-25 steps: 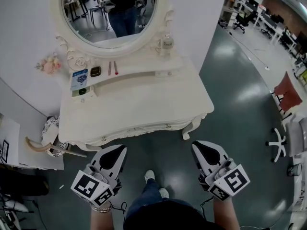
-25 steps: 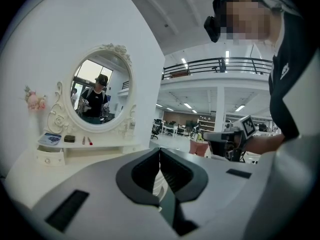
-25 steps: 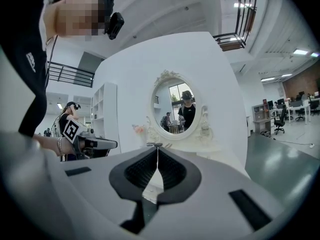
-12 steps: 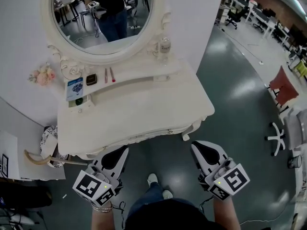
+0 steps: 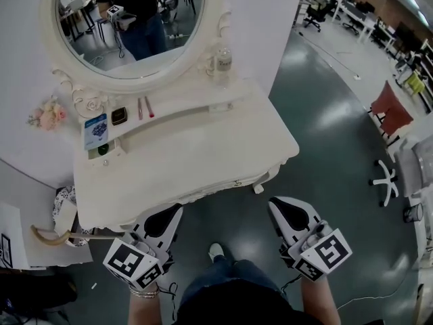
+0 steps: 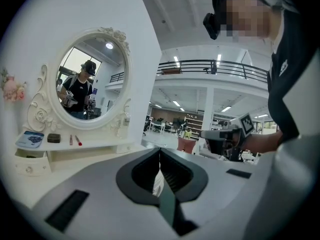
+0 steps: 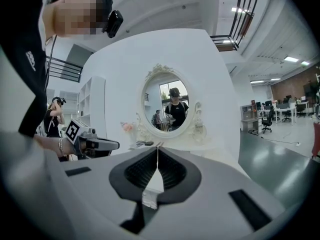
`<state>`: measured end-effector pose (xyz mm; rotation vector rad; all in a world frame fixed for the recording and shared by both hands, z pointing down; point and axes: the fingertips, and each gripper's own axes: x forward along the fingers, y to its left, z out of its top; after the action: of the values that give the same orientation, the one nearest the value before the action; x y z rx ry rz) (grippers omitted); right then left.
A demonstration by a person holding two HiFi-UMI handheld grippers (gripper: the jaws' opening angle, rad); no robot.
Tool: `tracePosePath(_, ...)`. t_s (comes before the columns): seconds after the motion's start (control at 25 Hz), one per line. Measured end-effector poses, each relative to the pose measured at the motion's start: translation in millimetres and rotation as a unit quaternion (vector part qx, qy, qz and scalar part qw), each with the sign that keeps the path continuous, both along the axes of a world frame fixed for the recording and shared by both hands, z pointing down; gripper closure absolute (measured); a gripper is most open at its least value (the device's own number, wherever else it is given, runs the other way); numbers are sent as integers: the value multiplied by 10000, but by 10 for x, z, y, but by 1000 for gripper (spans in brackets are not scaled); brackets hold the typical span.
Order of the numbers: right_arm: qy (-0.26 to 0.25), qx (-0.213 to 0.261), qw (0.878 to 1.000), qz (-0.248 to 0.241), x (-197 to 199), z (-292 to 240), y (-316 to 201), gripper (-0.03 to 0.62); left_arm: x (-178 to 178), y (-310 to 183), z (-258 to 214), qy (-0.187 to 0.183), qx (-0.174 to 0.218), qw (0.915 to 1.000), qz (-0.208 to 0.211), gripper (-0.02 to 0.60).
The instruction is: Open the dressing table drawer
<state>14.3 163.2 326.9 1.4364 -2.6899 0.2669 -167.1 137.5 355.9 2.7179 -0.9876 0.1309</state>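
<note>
**A:** Which step is in hand?

**B:** The approach, as I judge it. The dressing table (image 5: 183, 147) is straight ahead, and its drawer (image 5: 223, 187) sits in the table's front apron, just under the top. It looks flush and closed. One small knob (image 5: 237, 182) shows on it, toward the table's right side.

**A:** And the grippers?

**B:** Both hang in front of the table, below its front edge, and touch nothing. The left gripper (image 5: 177, 210) is off the table's front left, with its tip near the edge. The right gripper (image 5: 273, 204) is off the table's front right corner, a little clear of it. Each one's own view shows its jaws clenched tip to tip with nothing between them.

**A:** What does the next move call for?

**B:** The jaws of one gripper have to part first, since clenched tips cannot take a knob. The right gripper looks the nearer one. It should go in level to the knob, close on it, then draw straight back from the table's front. The knob is small, so a slanted pull could slip off.
</note>
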Motion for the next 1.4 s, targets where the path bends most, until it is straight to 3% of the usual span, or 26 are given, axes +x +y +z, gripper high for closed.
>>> tracePosePath(0.36, 51, -89, 9998, 165, -3, 24, 29, 576, 7, -28, 150, -30, -202, 9998, 34, 563)
tracePosePath(0.56, 21, -153, 9981, 594, 195, -8, 121, 576, 74, 6, 169, -104, -235, 9995, 171, 563)
tracePosePath(0.84, 0, -213, 9962, 840, 383, -30, 134, 575, 38, 9, 93, -267, -159, 9995, 18, 563)
tracePosePath(1.4, 73, -153, 9998, -91, 285, 70, -372, 576, 282, -304, 67, -233, -143, 9993, -261, 563)
